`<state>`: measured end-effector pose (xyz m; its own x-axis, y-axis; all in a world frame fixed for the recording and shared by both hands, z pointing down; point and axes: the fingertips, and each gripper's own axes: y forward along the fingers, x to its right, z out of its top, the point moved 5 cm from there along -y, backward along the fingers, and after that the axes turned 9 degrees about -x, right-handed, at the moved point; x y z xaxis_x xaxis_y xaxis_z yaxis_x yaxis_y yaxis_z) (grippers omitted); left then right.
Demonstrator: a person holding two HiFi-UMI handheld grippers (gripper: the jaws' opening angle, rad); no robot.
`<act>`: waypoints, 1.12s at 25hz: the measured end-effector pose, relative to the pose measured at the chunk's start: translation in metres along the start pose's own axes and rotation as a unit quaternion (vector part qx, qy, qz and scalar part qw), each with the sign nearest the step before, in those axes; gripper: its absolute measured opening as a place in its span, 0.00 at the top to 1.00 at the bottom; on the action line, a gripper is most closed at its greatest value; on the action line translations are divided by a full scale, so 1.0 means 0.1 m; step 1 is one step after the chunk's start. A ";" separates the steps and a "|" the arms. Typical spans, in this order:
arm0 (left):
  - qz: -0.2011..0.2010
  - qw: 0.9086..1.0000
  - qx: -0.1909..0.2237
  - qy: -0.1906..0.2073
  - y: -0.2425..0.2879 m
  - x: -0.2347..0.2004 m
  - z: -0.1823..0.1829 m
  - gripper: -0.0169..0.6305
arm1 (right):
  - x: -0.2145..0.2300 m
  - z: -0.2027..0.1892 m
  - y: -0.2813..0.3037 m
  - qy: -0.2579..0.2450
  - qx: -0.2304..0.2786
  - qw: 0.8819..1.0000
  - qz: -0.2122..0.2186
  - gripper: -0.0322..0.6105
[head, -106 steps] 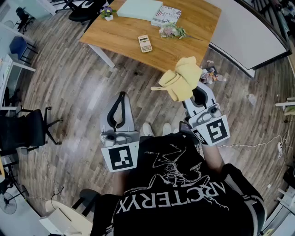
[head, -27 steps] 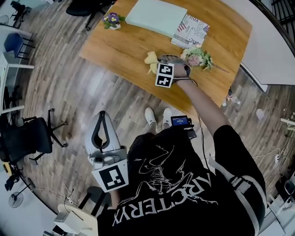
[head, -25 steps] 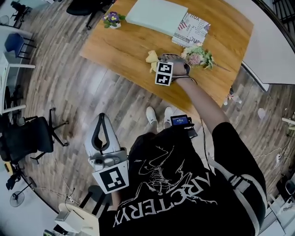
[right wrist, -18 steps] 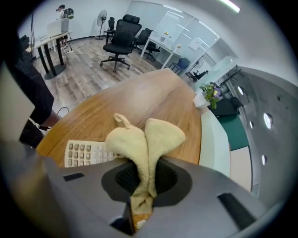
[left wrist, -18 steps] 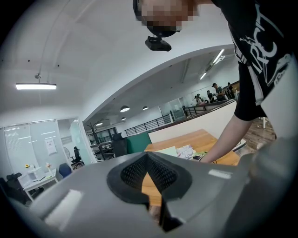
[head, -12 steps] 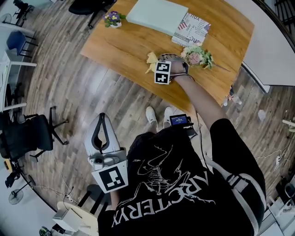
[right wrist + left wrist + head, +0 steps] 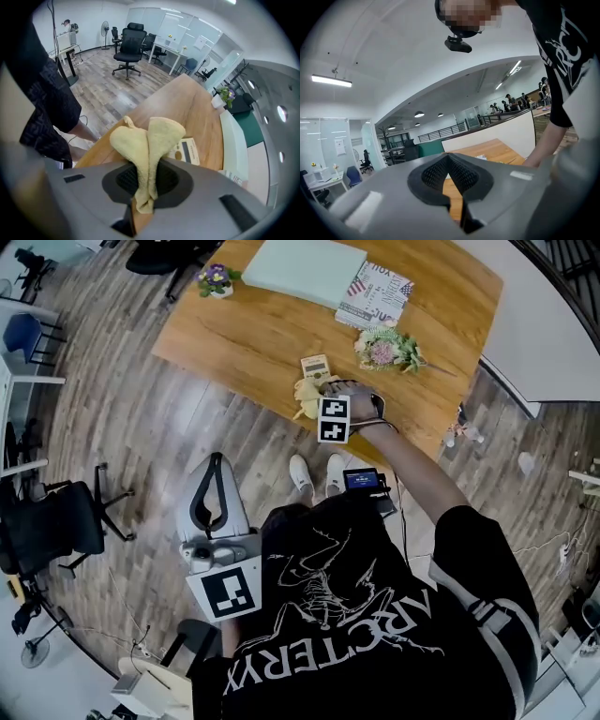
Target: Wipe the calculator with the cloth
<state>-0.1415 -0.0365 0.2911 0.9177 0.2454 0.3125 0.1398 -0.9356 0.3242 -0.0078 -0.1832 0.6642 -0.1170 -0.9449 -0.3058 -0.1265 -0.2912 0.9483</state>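
The beige calculator [image 7: 315, 367] lies flat on the wooden table [image 7: 244, 334], near its front edge. Just on the near side of it hangs the yellow cloth [image 7: 306, 399], with my right gripper [image 7: 317, 397] shut on it. In the right gripper view the cloth [image 7: 149, 140] stands up between the jaws in two folds, and the calculator [image 7: 185, 151] shows just beyond it, partly hidden. My left gripper [image 7: 217, 465] hangs low over the floor, far from the table. In the left gripper view its jaws [image 7: 449, 159] are shut with nothing in them.
On the table lie a flower bunch [image 7: 382, 348], a printed booklet [image 7: 375, 292], a pale green board [image 7: 302, 266] and a small potted plant [image 7: 214, 279]. A white partition [image 7: 534, 315] stands right of the table. Office chairs [image 7: 52, 521] stand at the left on the wood floor.
My right gripper has drawn the cloth back toward the table's near edge. The calculator, covered by the cloth before, now shows. The left gripper has stayed low.
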 end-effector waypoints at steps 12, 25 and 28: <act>-0.017 1.000 0.009 0.000 0.08 0.00 0.05 0.96 | -0.54 -0.08 0.01 0.024 0.013 0.999 0.040 0.87; -0.050 0.999 0.021 0.002 0.27 0.05 0.09 0.96 | -0.31 -0.41 -0.54 0.275 0.129 0.953 -0.001 0.87; -0.063 0.998 0.026 0.000 0.35 0.07 0.13 0.96 | -0.06 -0.77 -1.13 0.441 0.243 0.864 -0.016 0.87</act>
<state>-0.1253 -0.0708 0.2933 0.8918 0.3615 0.2721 0.2728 -0.9094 0.3139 0.0827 -0.1561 0.5654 0.6624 -0.7471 0.0557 -0.5391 -0.4237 0.7279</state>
